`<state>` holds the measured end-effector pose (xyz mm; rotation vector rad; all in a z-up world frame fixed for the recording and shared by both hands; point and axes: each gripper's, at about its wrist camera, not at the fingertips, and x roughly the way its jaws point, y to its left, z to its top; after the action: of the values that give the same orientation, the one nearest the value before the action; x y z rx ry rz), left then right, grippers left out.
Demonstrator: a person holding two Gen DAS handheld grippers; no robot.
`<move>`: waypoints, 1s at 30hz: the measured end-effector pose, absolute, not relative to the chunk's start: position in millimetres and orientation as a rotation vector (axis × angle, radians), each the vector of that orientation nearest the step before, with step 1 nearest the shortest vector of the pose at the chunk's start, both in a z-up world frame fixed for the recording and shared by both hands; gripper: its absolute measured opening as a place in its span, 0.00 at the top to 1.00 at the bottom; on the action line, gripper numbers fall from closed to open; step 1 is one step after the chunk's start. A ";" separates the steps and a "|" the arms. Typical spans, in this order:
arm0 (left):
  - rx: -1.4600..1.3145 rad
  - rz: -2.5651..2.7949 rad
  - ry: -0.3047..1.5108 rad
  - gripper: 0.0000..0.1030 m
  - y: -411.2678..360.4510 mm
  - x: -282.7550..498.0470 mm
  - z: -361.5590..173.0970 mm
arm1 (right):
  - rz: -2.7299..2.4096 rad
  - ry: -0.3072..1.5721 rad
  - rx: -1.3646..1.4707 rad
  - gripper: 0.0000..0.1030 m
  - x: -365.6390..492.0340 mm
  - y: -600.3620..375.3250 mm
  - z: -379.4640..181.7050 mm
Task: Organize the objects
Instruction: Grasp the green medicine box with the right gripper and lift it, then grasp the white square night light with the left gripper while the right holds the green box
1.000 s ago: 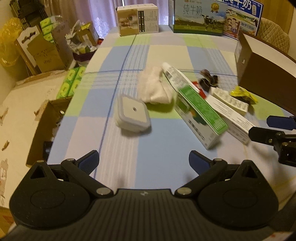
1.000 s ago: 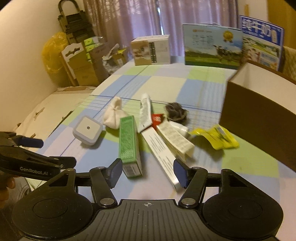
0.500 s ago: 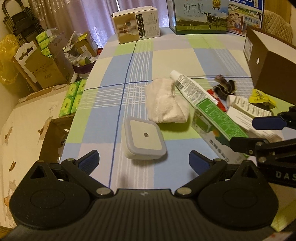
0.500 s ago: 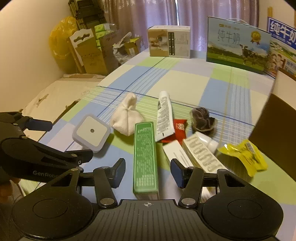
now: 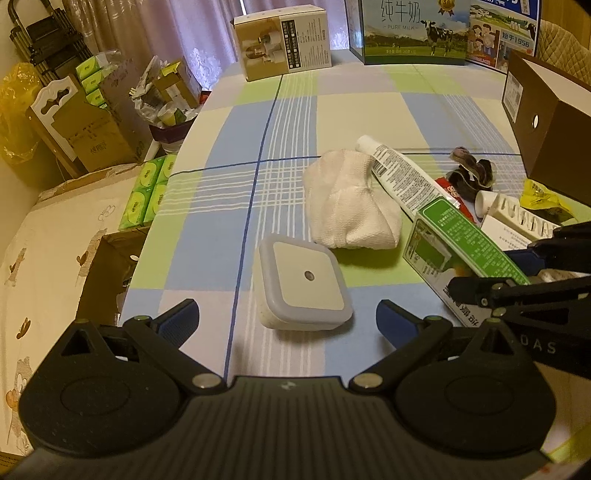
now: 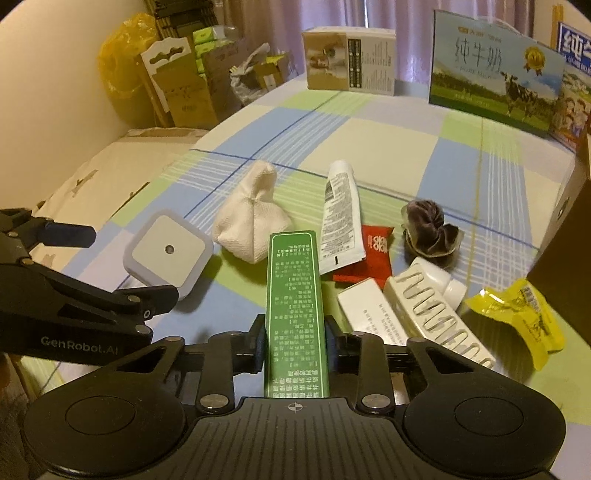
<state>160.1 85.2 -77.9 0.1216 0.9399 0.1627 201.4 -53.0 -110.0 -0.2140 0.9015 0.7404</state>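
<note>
Since half a second ago my right tongs (image 6: 295,341) have closed in and now pinch the green box (image 6: 295,306) by its two long sides, near its end closest to me; that end runs under the tong body and is hidden. My left tongs (image 5: 287,316) have come nearer the square night light (image 5: 304,282) and stand spread wide, one pad on each side of it, touching nothing. Both things lie near the table's (image 5: 236,125) near edge.

Print on the green box is Chinese and too small for me to read. My left tongs carry "GenRobot.AI" in the right view; the right tongs' lettering in the left view is cut to "OAS". At the table's far edge a carton (image 5: 413,31) reads "PURE MILK", and the one beside it shows "1956". White tube (image 6: 340,218) text is illegible. Beside it lies a knotted white cloth (image 6: 251,218). The brown box (image 5: 546,122) at the right edge is cut off by the frame.
</note>
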 end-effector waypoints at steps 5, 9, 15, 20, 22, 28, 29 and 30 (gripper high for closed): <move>0.164 0.178 0.922 0.02 80.4 157.9 -79.5 | 0.741 0.895 -0.189 0.74 196.5 -62.2 -96.6; 0.214 0.190 0.915 0.02 72.1 159.9 -80.9 | 0.755 0.850 -0.150 0.74 189.0 -73.9 -72.1; 0.336 0.214 0.902 0.02 54.5 172.4 -88.4 | 0.720 0.789 -0.104 0.74 192.2 -95.1 -37.3; 0.412 0.212 0.893 0.05 43.7 183.4 -98.6 | 0.639 0.781 -0.070 0.74 206.1 -129.1 -25.3; 0.400 0.212 0.906 0.10 45.9 187.6 -101.8 | 0.597 0.786 -0.060 0.74 211.4 -145.3 -23.8; 0.367 0.232 0.920 0.24 52.9 193.5 -106.4 | 0.448 0.803 -0.020 0.74 225.9 -198.8 -29.8; 0.363 0.233 0.920 0.29 53.7 193.9 -106.9 | 0.424 0.811 -0.004 0.74 229.0 -205.6 -31.9; 0.357 0.234 0.918 0.32 53.9 193.2 -107.5 | 0.406 0.818 0.011 0.74 231.9 -212.6 -33.8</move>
<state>193.2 53.9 -107.5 0.3566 0.9182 0.2336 231.9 -212.6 -33.8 0.0111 0.8181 0.4061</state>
